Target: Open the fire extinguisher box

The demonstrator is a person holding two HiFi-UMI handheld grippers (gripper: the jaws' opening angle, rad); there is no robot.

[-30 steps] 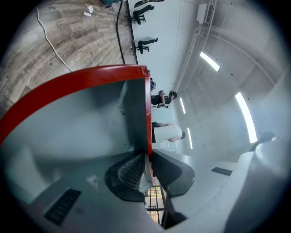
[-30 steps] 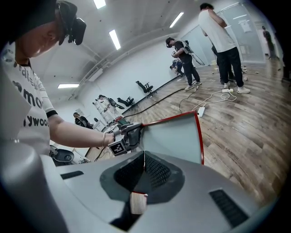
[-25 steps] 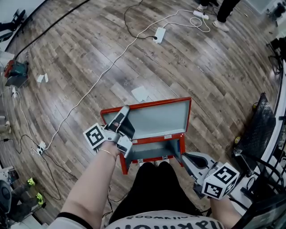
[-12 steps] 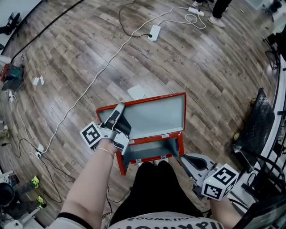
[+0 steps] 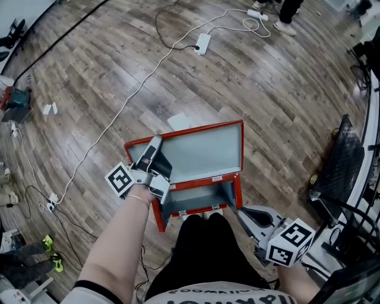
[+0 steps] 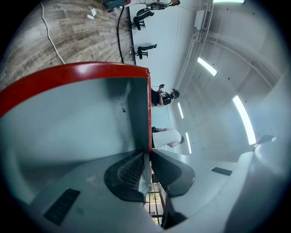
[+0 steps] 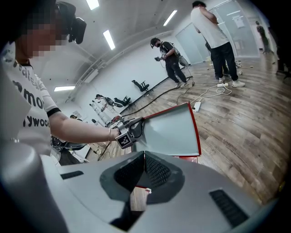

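Note:
The red fire extinguisher box (image 5: 197, 198) stands on the wood floor with its lid (image 5: 199, 150) raised, grey inside facing me. My left gripper (image 5: 155, 143) is shut on the lid's left edge. In the left gripper view the lid's red rim (image 6: 148, 113) runs straight between the two pads (image 6: 129, 168), and my left gripper (image 6: 146, 157) pinches it. My right gripper (image 5: 243, 210) hangs low beside the box's right front corner, shut with nothing in it. The right gripper view shows my right gripper (image 7: 144, 155) with pads touching, aimed at the lid (image 7: 173, 132).
A white cable and power strip (image 5: 202, 43) cross the floor beyond the box. A white sheet (image 5: 180, 122) lies just behind the lid. A black stand (image 5: 343, 169) is at the right. A person's feet (image 5: 290, 18) are at the top. My black-clad legs (image 5: 202, 249) are against the box front.
My left gripper keeps its hold on the lid's edge, and lid and gripper have drifted slightly left and up in the head view. The right gripper has barely moved.

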